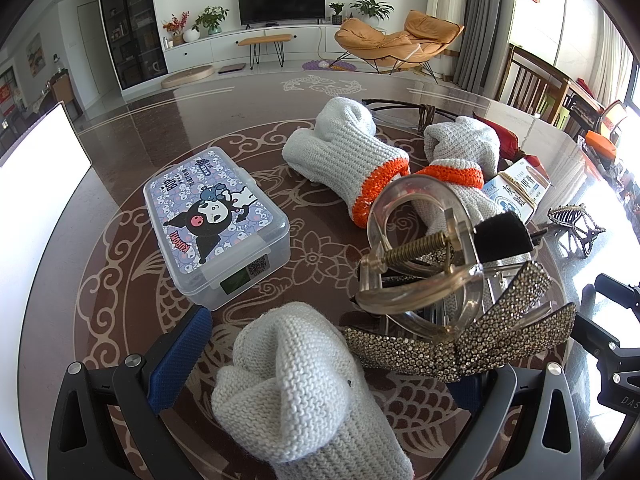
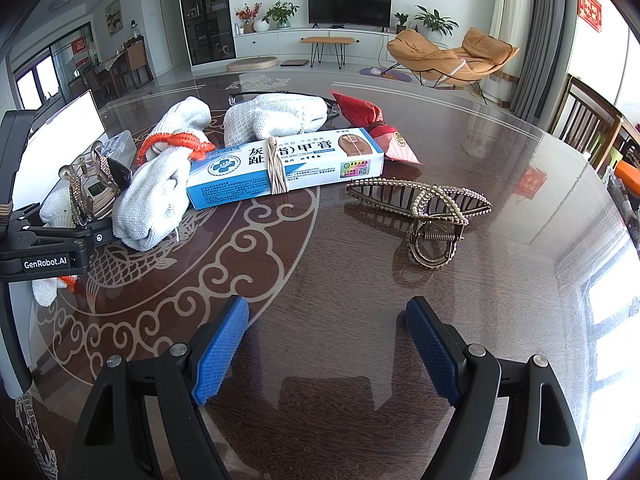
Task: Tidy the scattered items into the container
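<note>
Left wrist view: the left hand-held gripper [image 1: 320,368] carries a rhinestone hair clip [image 1: 452,320], its clear sprung jaws up; a knitted glove [image 1: 300,392] bulges between the blue pads [image 1: 180,356].
Grip: whether the pads pinch the clip, the glove or both cannot be told; the right pad is hidden.
Container: the lidded cartoon box [image 1: 216,224] sits on the table [image 1: 120,300] ahead and left, lid down.
Risk: with the lid shut, the clip has nowhere to go; a loose hold could drop it or drag the glove along.
Right wrist view: the right hand-held gripper [image 2: 328,344] hangs spread and empty over bare glass.
Still scattered: metal claw clip [image 2: 424,212], nail-cream carton [image 2: 288,164], red packet [image 2: 372,124], gloves [image 2: 160,184].
Risk: the claw clip may skid on the slick top.
</note>
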{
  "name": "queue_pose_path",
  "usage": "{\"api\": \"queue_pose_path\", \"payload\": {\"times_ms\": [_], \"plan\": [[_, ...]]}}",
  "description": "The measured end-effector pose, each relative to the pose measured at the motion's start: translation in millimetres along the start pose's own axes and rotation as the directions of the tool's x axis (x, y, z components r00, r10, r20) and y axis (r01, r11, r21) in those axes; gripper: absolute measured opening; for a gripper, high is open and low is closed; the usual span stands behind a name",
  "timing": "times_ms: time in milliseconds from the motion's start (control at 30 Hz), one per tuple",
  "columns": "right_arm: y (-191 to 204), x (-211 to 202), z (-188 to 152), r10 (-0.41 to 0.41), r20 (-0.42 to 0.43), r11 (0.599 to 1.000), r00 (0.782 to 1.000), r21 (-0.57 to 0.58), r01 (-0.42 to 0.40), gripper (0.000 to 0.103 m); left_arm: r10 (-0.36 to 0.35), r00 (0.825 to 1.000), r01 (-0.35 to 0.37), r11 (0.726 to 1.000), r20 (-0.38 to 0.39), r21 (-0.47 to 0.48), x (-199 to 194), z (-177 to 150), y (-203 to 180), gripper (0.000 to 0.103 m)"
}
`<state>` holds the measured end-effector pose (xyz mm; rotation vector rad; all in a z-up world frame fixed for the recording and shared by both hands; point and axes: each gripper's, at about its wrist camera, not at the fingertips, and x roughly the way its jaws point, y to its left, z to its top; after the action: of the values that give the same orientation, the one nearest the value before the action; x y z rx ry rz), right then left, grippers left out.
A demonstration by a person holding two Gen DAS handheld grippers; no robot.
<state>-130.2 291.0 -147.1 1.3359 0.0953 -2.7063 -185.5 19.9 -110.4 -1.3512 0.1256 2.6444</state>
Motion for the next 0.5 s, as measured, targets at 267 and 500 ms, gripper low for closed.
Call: {"api": "queue_pose_path", "payload": {"times_ms": [267, 500], "plan": [[-0.1, -0.3, 0.2, 0.000, 0.000, 1.000, 1.000, 0.000, 0.000, 0.082, 0.000, 1.000, 0.000, 1.000, 0.000, 0.000, 0.7, 1.3, 0.4, 0.103], [-0.1, -0.3, 0.2, 0.000, 0.000, 1.000, 1.000, 0.000, 0.000, 0.082, 0.000, 1.000, 0.000, 1.000, 0.000, 0.000, -0.3, -0.4, -0.1, 0.103]]}}
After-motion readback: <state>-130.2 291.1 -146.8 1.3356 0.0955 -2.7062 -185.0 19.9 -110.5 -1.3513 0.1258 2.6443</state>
